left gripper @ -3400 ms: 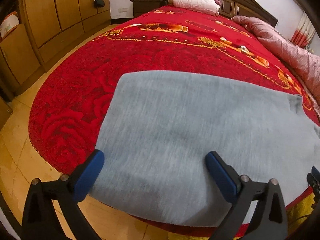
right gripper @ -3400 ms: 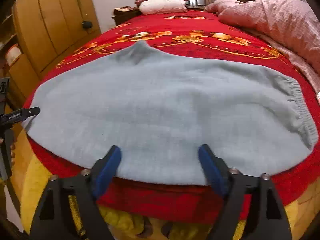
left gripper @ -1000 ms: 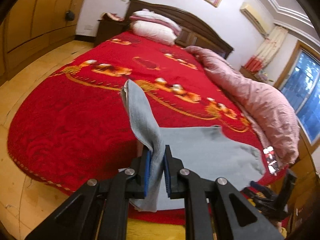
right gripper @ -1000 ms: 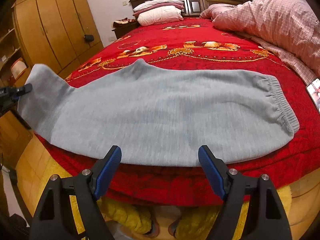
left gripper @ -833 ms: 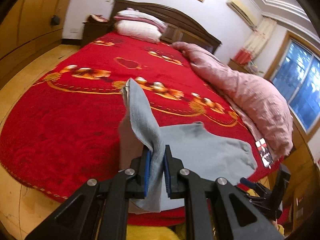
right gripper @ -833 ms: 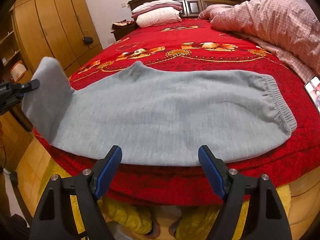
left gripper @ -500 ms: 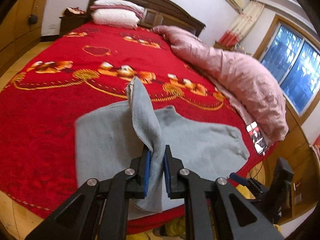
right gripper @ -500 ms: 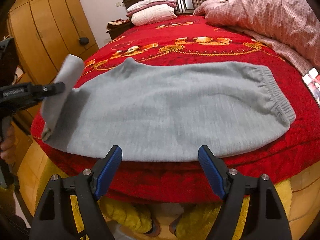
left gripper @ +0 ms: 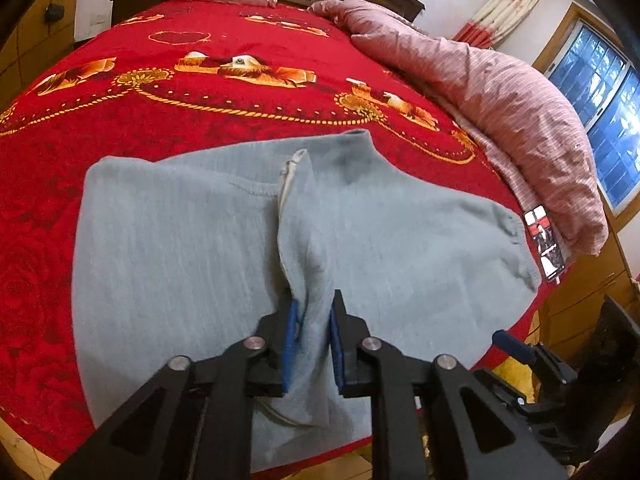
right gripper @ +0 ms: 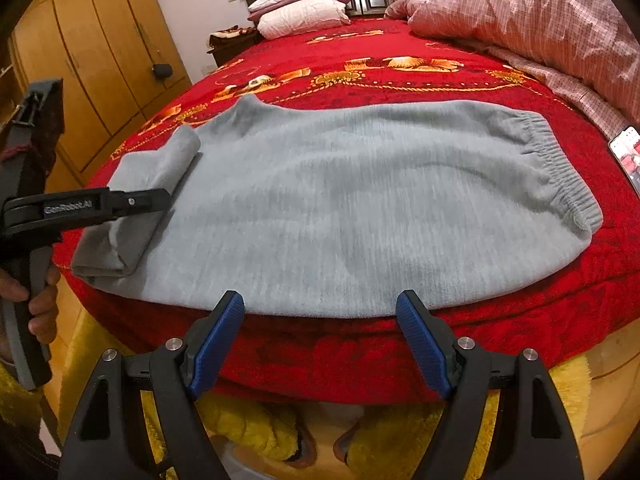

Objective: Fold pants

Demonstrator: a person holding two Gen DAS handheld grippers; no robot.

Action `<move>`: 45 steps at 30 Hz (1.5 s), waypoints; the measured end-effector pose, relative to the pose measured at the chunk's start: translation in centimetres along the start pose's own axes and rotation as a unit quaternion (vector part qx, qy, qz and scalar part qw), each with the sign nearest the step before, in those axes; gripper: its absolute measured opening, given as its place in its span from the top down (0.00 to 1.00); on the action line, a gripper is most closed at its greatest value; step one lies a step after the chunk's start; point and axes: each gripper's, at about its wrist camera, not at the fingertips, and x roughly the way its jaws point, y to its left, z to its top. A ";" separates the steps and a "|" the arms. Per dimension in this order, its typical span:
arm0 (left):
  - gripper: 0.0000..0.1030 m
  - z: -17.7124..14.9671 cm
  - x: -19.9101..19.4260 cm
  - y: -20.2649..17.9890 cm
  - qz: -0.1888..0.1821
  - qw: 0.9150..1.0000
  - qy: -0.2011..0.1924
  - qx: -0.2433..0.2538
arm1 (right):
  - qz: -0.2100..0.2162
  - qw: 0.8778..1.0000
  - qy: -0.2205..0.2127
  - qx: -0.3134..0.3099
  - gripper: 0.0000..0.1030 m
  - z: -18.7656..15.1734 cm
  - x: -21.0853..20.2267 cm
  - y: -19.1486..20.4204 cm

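Grey sweatpants (right gripper: 360, 200) laid on red bedspread (left gripper: 200, 92) — leg end pinched in opening L gripper (left gripper: 312, 344); R gripper (right gripper: 320, 340) held wide, empty.

Item, my right wrist view: pants (right gripper: 360, 200) lie across the blanket (right gripper: 400, 76) at centre, waistband at 3 o'clock, leg end folded over at 9. Pillows (right gripper: 304, 12) at 12, behind. Quilt (right gripper: 540, 20) at 2. Phone (right gripper: 630, 156) at 3, beside the waistband.

You get warm, dim indoor light; the window (left gripper: 600, 92) glows blue (dusk, maybe). Fisheye bends both views' edges, corners go black, slight blur.
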 end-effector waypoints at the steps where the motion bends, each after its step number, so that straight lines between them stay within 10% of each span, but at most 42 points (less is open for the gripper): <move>1: 0.81 0.0 0.0 -0.1 0.006 1.000 0.000 0.004 | -0.001 1.000 0.001 -0.001 0.21 0.0 0.1 0.0; 11: 0.43 -1.4 -2.9 -1.8 0.044 0.998 -0.025 0.027 | 0.003 1.000 0.021 0.009 0.21 -0.3 0.9 -0.3; 25: 0.36 -3.4 -8.9 4.3 0.119 0.988 -0.085 -0.049 | 0.008 1.000 0.000 0.004 0.21 1.5 -1.2 1.0; 45: 0.34 -5.7 -6.1 7.7 0.127 0.988 -0.044 -0.079 | 0.077 0.992 0.051 -0.086 0.21 7.3 2.1 11.5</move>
